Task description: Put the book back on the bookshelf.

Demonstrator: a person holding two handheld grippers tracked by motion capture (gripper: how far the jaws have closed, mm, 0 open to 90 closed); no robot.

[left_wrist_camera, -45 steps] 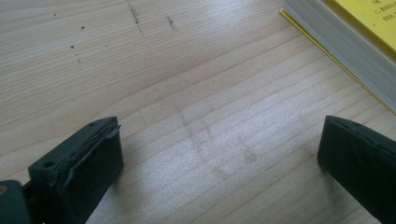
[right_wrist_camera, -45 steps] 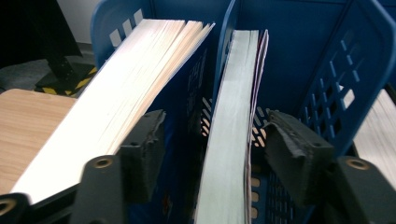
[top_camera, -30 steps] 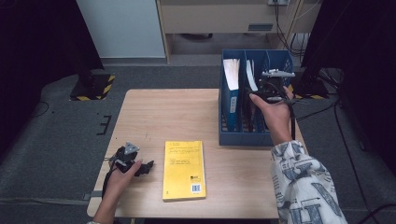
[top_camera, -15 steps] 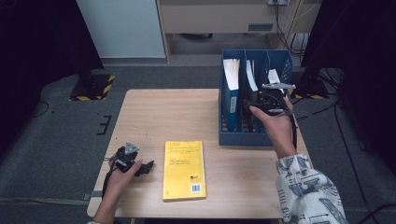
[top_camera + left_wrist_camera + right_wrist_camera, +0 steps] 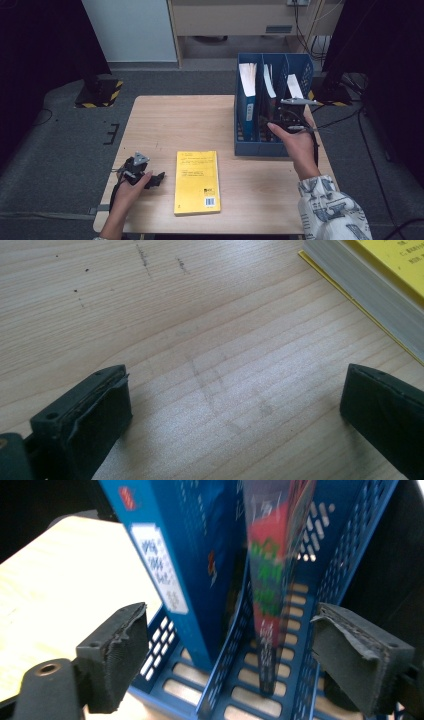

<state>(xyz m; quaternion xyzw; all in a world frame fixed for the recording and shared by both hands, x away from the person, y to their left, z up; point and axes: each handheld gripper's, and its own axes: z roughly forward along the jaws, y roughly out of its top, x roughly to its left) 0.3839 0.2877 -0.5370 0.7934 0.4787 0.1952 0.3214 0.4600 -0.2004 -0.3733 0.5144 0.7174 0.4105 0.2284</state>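
Directly ahead of right gripper (image 5: 230, 655), jaws spread wide and empty: blue perforated plastic file rack (image 5: 350, 540), slotted floor, holding upright blue book (image 5: 175, 555) with white spine label, print unreadable, and thin red-green book (image 5: 272, 580), blurred. Beside left gripper (image 5: 235, 405), also wide: thick yellow paperback (image 5: 400, 260), flat on pale wooden table (image 5: 175, 315).

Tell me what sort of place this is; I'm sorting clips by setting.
Probably a lab or office workroom: a wooden table on grey carpet, a blue file rack holding books, and cables trailing behind.
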